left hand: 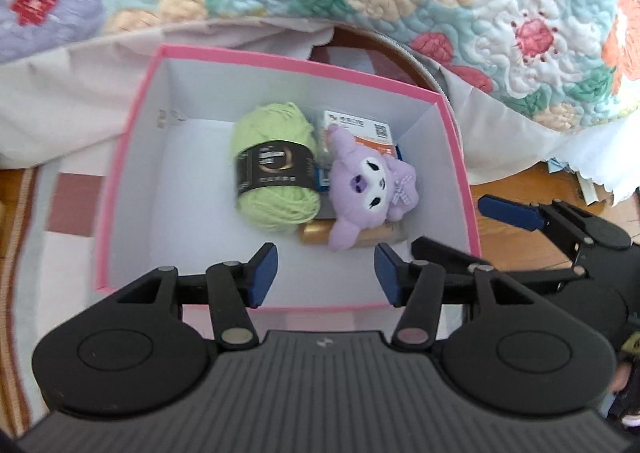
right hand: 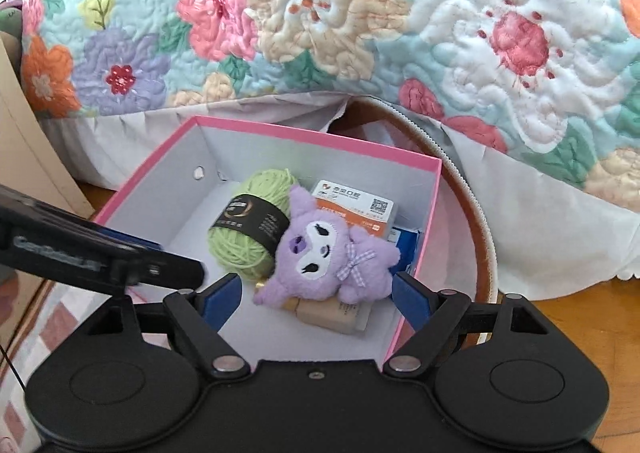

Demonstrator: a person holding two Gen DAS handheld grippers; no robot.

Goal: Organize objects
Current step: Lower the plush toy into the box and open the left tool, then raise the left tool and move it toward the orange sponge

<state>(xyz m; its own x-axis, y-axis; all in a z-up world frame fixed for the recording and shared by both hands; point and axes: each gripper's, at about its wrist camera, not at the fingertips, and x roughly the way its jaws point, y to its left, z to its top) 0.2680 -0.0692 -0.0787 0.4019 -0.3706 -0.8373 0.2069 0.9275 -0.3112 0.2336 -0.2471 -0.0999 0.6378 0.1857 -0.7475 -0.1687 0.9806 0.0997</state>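
Inside the pink box (left hand: 120,157), a green yarn ball (left hand: 272,169) lay left of a purple plush toy (left hand: 370,189), which rested on small packets. The left tool (left hand: 326,273) hovered above the box's near edge with jaws apart and empty; the right tool (right hand: 316,297) likewise stood wide apart, gripping nothing.

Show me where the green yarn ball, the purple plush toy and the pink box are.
green yarn ball (left hand: 276,167): left wrist view, on its black label band.
purple plush toy (right hand: 320,249): right wrist view, on its white face.
pink box (left hand: 256,55): left wrist view, on the far rim.
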